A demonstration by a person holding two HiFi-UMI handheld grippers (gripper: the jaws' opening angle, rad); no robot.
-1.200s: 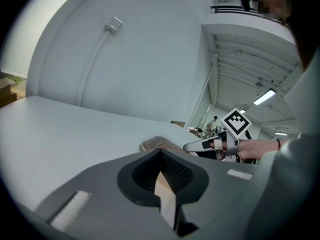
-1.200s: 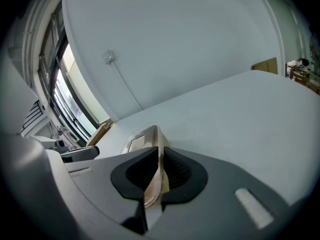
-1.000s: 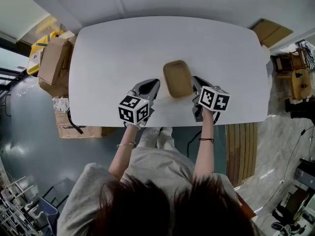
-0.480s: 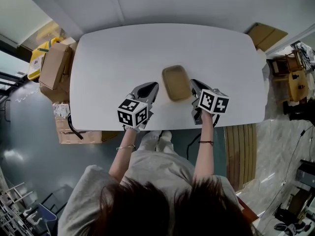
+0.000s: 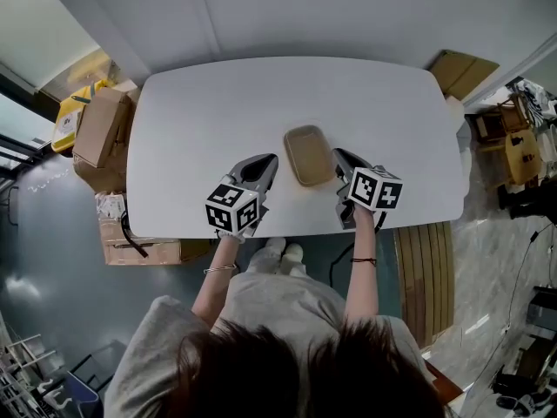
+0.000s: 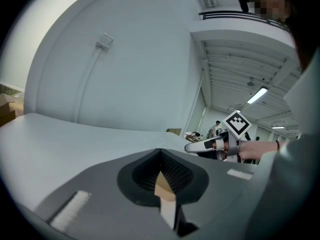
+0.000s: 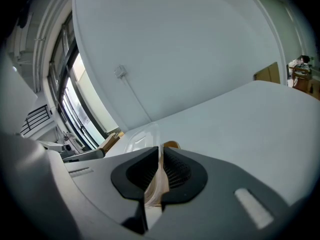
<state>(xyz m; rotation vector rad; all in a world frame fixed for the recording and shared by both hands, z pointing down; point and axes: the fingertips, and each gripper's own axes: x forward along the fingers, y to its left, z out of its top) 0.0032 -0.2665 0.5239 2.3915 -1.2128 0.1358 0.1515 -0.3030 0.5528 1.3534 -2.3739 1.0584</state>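
A shallow brown container (image 5: 308, 155) with a clear lid lies near the front middle of the white table (image 5: 200, 111). My right gripper (image 5: 338, 154) is at its right edge. In the right gripper view the jaws (image 7: 160, 153) are shut on a thin edge of the container, with the clear lid (image 7: 140, 138) and the brown rim (image 7: 171, 145) just beyond. My left gripper (image 5: 270, 159) is shut a little left of the container and apart from it. The left gripper view (image 6: 161, 156) shows no container, only the right gripper (image 6: 200, 146) across the table.
Cardboard boxes (image 5: 97, 124) stand on the floor off the table's left end. A flat cardboard piece (image 5: 459, 70) leans at the back right. A slatted wooden panel (image 5: 426, 277) lies to the right of the person. A wall socket with a cable (image 7: 120, 71) is behind the table.
Both gripper views have tipped upward. The container has dropped out of the left gripper view. In the right gripper view its clear lid now rises higher ahead of the jaws.
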